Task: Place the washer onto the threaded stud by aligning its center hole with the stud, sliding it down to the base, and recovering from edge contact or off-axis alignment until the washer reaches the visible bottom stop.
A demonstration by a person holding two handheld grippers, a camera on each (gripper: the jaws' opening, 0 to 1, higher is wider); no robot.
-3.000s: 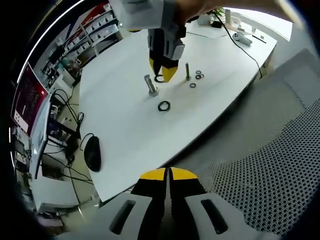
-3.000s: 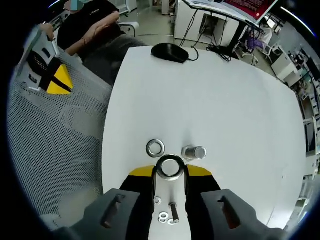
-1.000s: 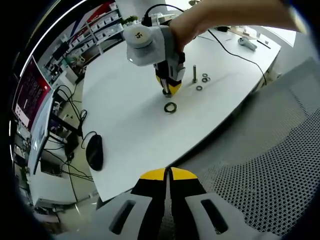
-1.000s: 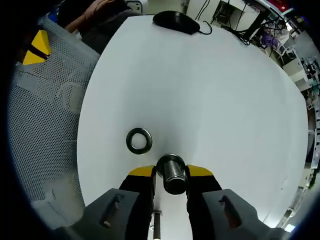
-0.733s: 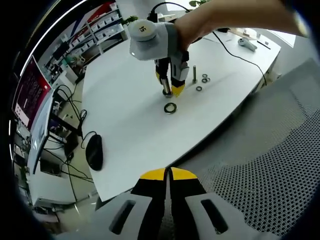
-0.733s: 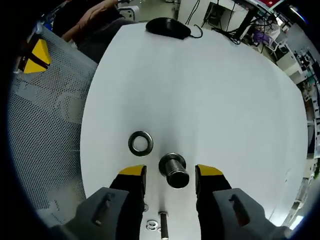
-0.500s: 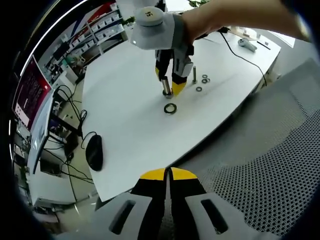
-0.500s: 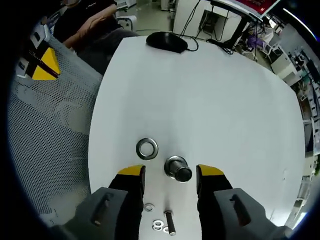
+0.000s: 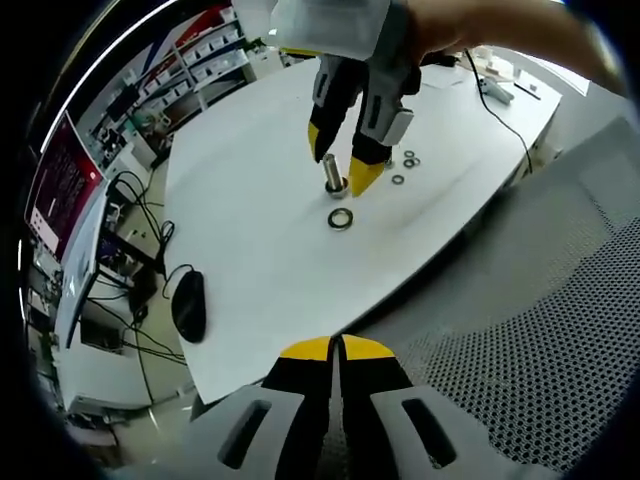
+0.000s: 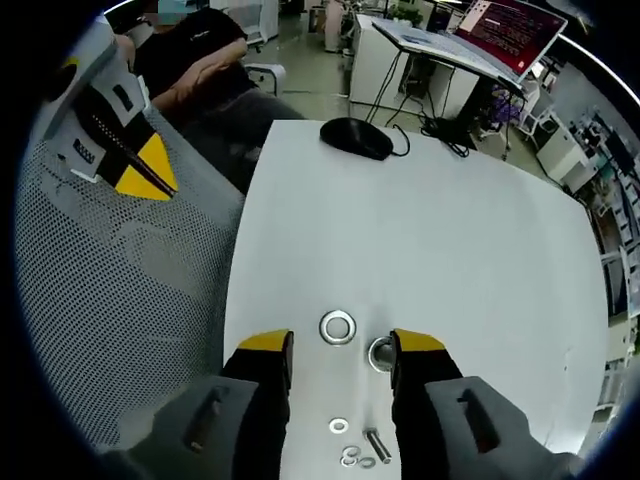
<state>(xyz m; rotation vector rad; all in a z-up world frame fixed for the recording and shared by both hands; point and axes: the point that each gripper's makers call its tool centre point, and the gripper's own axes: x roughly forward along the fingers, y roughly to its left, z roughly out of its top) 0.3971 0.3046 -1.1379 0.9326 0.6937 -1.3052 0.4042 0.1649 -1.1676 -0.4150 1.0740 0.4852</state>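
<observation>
The right claw (image 10: 340, 350) stands with its two yellow-tipped jaws spread apart above the white tabletop (image 10: 450, 250). Between and just beyond the tips lie a loose steel washer (image 10: 338, 327) flat on the surface and, just beside it, the upright threaded metal stud (image 10: 381, 352) seen from above. Lower down, between the jaws, rest a small metal bolt (image 10: 378, 444) and a few small washers (image 10: 340, 427). A black computer mouse (image 10: 356, 137) sits at the tabletop's far edge. The grey mesh chair back (image 10: 120, 300) lies to one side, with the left claw (image 10: 140, 165), its yellow tips together, over it.
</observation>
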